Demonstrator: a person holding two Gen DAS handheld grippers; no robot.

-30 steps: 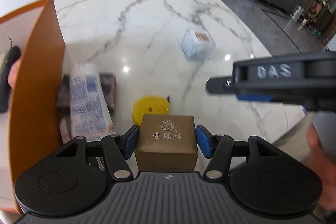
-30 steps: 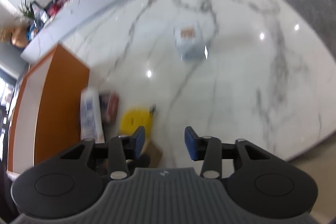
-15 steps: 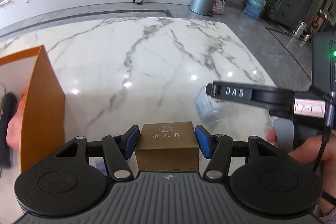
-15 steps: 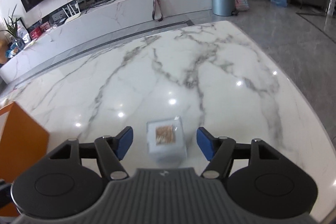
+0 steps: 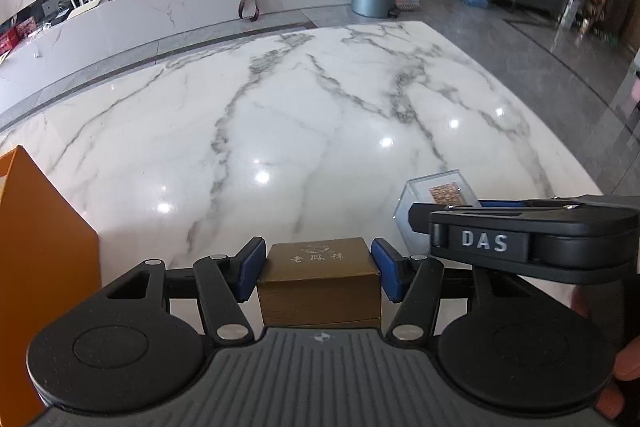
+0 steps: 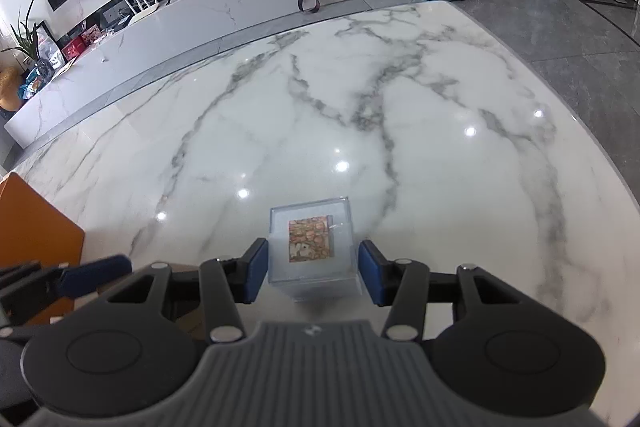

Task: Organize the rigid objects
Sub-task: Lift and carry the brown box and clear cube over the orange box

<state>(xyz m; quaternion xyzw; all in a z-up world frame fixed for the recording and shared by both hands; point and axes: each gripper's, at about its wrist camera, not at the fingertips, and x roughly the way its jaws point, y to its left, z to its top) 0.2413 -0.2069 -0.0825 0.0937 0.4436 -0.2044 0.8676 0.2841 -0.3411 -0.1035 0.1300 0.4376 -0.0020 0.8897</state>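
Two hand-held grippers work side by side over a glossy white marble surface (image 6: 400,131) veined in grey.

The left gripper (image 5: 318,269) holds a small gold-brown gift box (image 5: 318,279), its blue-padded jaws pinching the box on both sides. That hold looks the same as a second ago. What has changed in its view is the background: the yellow disc and printed cartons seen below it a second ago are gone, and only bare marble lies ahead. The orange box (image 5: 44,267) stands at nine o'clock at the frame edge.

The right gripper (image 6: 312,267) has changed most. A second ago its jaws held nothing and the clear plastic cube (image 6: 312,247) sat well ahead on the marble. Now the cube, with a patterned brown square on its top, sits between the jaws, which have just been closing from a wider spread. The pads lie just beside the cube's side walls; whether they press on it cannot be told.

From the left camera, the right gripper appears at three o'clock with the cube's top showing just beyond it.

Judged from this, the last loose item is about to be gripped, after which both boxes can probably go to the orange box.
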